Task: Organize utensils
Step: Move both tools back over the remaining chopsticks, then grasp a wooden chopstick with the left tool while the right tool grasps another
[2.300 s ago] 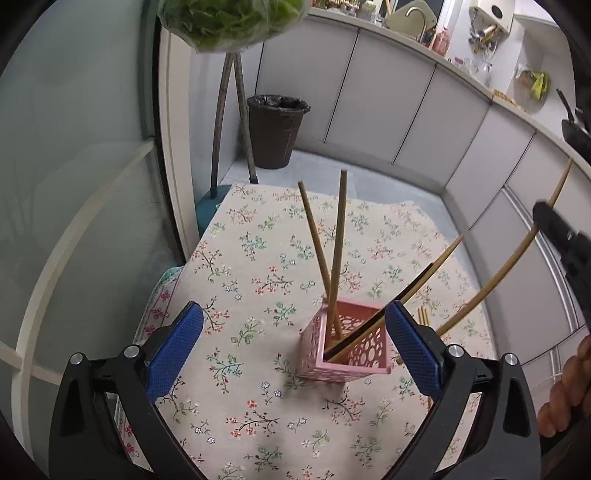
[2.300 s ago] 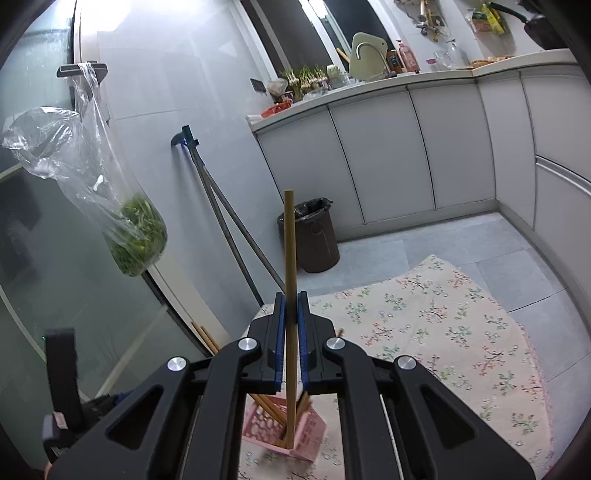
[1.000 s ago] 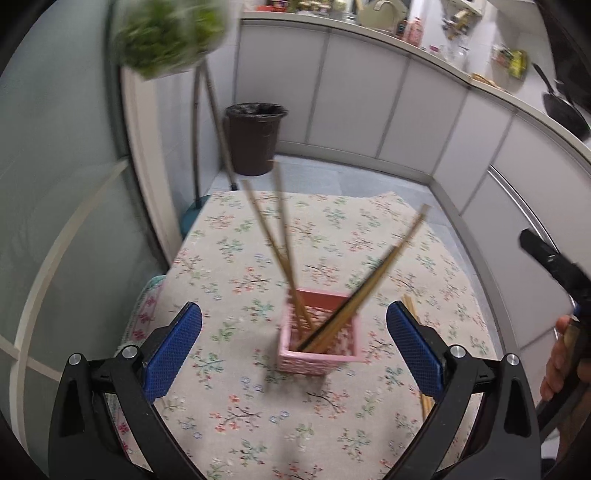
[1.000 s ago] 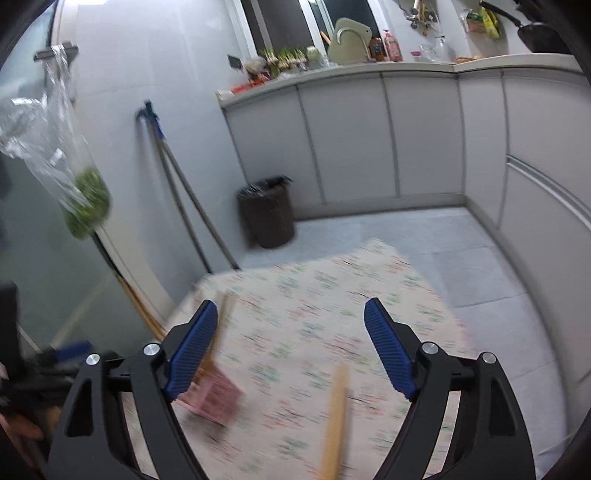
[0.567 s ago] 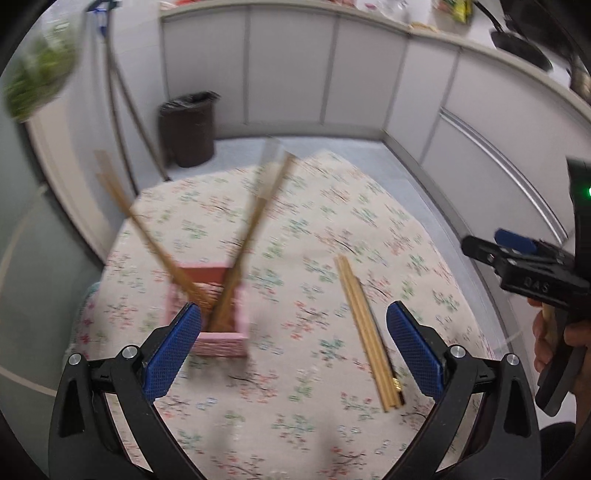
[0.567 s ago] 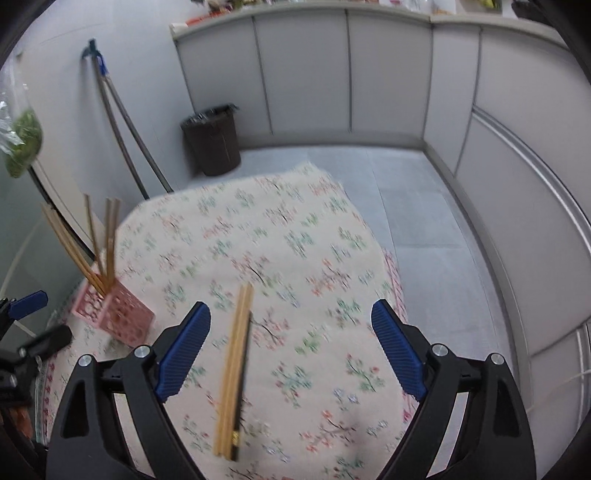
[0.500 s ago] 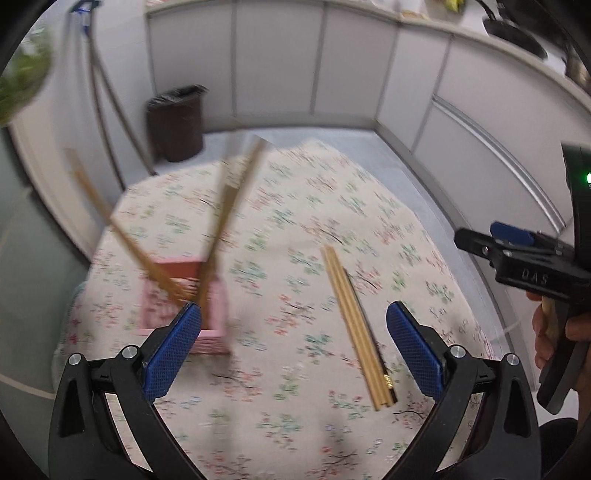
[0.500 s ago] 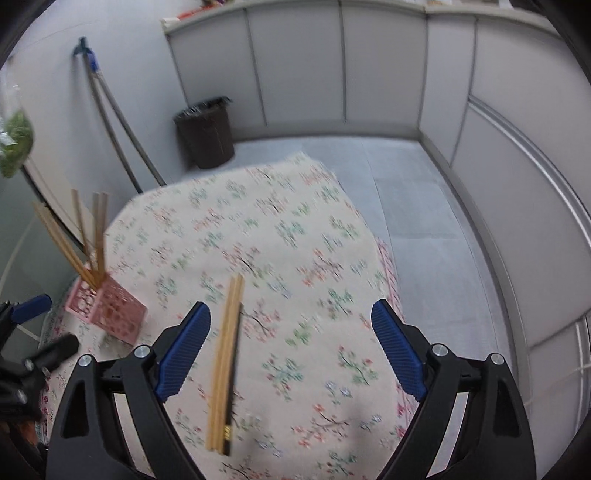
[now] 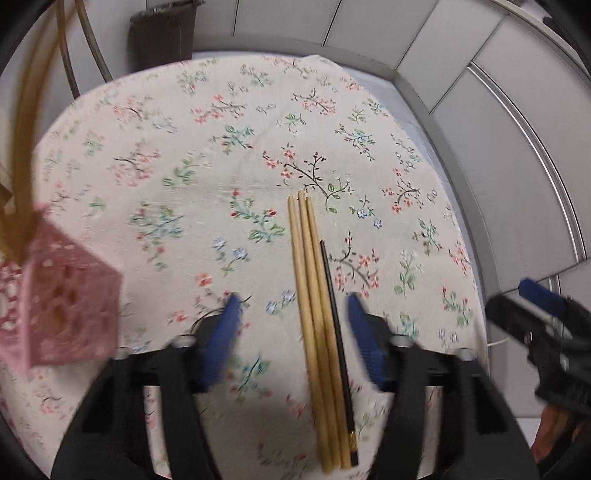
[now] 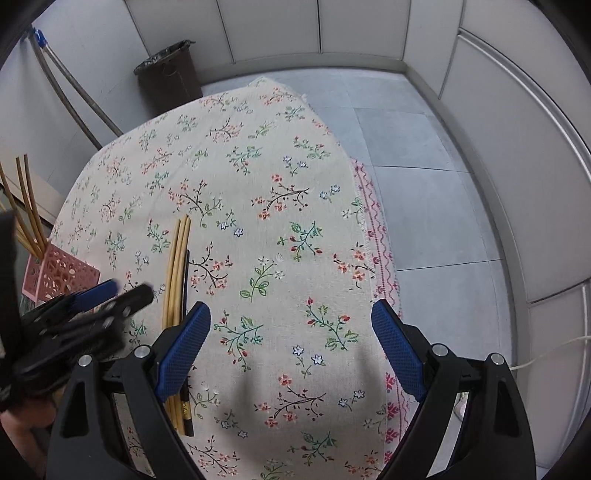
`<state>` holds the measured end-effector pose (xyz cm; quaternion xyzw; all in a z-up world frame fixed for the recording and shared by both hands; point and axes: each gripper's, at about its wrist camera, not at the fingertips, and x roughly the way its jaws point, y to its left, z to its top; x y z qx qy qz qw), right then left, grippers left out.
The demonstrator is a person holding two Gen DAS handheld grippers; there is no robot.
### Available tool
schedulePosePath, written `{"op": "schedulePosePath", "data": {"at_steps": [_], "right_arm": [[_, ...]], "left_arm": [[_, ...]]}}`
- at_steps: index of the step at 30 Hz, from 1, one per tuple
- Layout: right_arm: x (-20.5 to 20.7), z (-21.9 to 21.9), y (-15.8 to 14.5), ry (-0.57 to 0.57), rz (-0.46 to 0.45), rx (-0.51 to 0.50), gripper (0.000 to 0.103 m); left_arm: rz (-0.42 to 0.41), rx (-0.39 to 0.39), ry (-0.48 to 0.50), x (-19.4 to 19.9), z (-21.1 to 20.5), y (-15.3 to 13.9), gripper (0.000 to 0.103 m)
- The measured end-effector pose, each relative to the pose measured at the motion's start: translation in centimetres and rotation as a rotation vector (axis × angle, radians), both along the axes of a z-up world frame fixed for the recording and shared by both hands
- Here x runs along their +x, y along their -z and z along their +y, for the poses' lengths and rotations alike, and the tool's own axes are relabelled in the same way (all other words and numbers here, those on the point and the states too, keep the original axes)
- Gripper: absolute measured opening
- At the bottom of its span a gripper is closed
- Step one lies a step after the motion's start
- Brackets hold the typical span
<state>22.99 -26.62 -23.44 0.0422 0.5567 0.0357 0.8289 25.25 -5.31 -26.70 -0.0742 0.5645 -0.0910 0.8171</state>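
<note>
The left gripper (image 9: pixel 291 314) points steeply down at the table, its blue pads (image 9: pixel 225 325) apart and closing. The bundle of loose chopsticks (image 9: pixel 314 295) lies between them on the floral tablecloth (image 9: pixel 207 155): three pale wooden sticks side by side and one thin black chopstick (image 9: pixel 332 295) touching their right edge. The pads stand clear of the sticks on both sides, nearer on the right, and are not yet pressing on them. The sticks' tips point away from the fingers, and their butt ends run back under the gripper body.

Off to the left of the left fingers, the pink perforated holder (image 9: pixel 62 310) stands on the cloth, blurred, with several wooden chopsticks (image 9: pixel 26 147) leaning up out of it toward the upper left.

The right gripper (image 10: pixel 291 325) is also tilted downward, its blue pads (image 10: pixel 395 343) spread wide with only bare tablecloth between them. The chopstick bundle lies just outside its left finger, partly hidden behind that finger. Further left in that view sits the left gripper, and beyond it the pink holder.

Past the far edge of the table, ahead of both pairs of fingers, a dark waste bin (image 10: pixel 170 77) stands on the grey tiled floor (image 10: pixel 424 166) against white cabinet fronts (image 10: pixel 362 26), with long handles (image 10: pixel 62 88) leaning on the wall left of it.
</note>
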Motion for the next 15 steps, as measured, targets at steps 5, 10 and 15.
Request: {"op": "schedulePosePath", "data": {"at_steps": [5,10,15], "right_arm": [[0.7,0.1,0.6,-0.017,0.017,-0.001,0.087],[1.0,-0.8,1.0,-0.003,0.027,0.008,0.087],[1.1,-1.5,1.0,0.029,0.034,0.048,0.087]], "left_arm": [[0.016,-0.011,-0.021,1.7,-0.3,1.5,0.014],[0.042,-0.028,-0.028,2.5,-0.3,2.6,0.008],[0.05,0.029,0.009,2.9,-1.5,3.1,0.01]]}}
